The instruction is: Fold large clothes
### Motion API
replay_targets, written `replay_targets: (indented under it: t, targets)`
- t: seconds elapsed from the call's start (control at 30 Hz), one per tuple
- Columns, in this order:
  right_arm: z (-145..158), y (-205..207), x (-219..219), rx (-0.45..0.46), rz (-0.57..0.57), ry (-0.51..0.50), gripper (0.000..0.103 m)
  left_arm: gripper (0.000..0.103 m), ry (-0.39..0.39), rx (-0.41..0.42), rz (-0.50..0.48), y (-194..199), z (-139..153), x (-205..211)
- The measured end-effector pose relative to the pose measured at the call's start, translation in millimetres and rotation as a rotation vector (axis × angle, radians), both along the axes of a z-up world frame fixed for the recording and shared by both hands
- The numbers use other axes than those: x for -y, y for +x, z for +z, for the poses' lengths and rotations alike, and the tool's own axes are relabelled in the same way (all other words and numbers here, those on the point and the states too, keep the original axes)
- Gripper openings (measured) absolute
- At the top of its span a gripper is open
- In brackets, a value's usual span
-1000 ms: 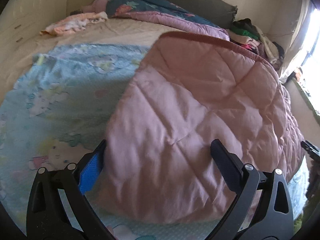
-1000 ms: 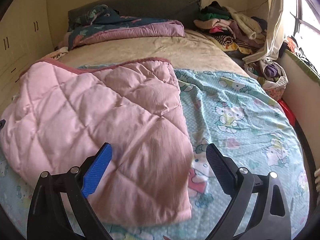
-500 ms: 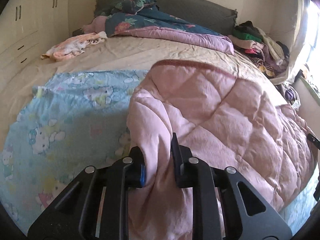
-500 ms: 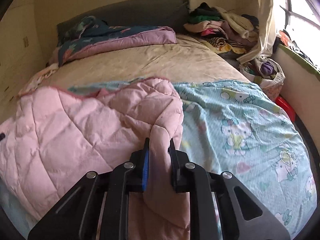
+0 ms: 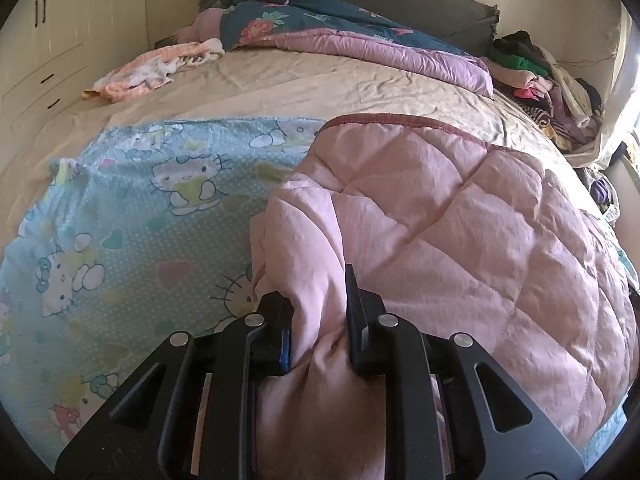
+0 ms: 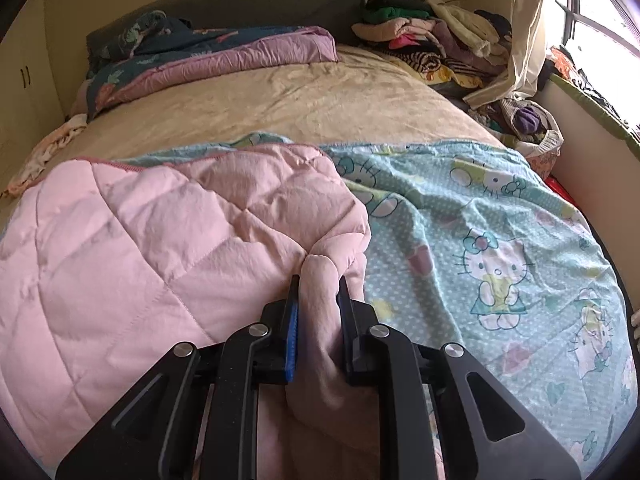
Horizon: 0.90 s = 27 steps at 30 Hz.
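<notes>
Gripping the near edge of a pink quilted blanket [image 5: 460,240] with both tools, a person is starting a fold on a bed [image 5: 320,80]. A second ago both grippers were hanging wide open over the flat near edge; now each is clenched on a bunched handful of the pink fabric. The left gripper [image 5: 318,316] is pinching the blanket's near left corner, and the right gripper [image 6: 316,312] is pinching its near right corner, with cloth bulging up between the jaws in both wrist views. The blanket is lying across a pale blue cartoon-cat sheet [image 5: 140,220] on the near half of the bed, its far edge with darker pink piping [image 5: 400,122] facing the headboard. Where the fingers have closed, the flat edge has been gathered into raised ridges, and both views are now showing more of the far bed than before. That suggests the grasp is done and the next step is likely carrying the near edge over toward the far edge. A pile of loose clothes [image 6: 432,36] is sitting at the far right corner, well apart from the blanket.
</notes>
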State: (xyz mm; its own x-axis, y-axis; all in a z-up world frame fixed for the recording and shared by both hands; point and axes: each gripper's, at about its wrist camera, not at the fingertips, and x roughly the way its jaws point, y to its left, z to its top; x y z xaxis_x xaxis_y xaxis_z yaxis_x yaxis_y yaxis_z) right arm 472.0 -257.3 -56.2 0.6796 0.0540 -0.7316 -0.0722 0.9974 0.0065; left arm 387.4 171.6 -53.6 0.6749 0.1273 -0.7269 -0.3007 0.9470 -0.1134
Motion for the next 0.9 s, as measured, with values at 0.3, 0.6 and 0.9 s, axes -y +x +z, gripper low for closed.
replay_targets:
  t: [0.3, 0.6, 0.9]
  targets:
    - [-7, -6, 3, -0.023, -0.017, -0.001, 0.024, 0.015, -0.003, 0.008, 0.006, -3, -1, 2]
    - [9, -36, 26, -0.031, -0.05, 0.099, 0.077, 0.031, -0.025, 0.017, 0.019, -20, 9, -3]
    - [49, -90, 34, 0.055, -0.014, 0.19, 0.096, 0.072, -0.028, 0.055, 0.015, -50, 34, 8]
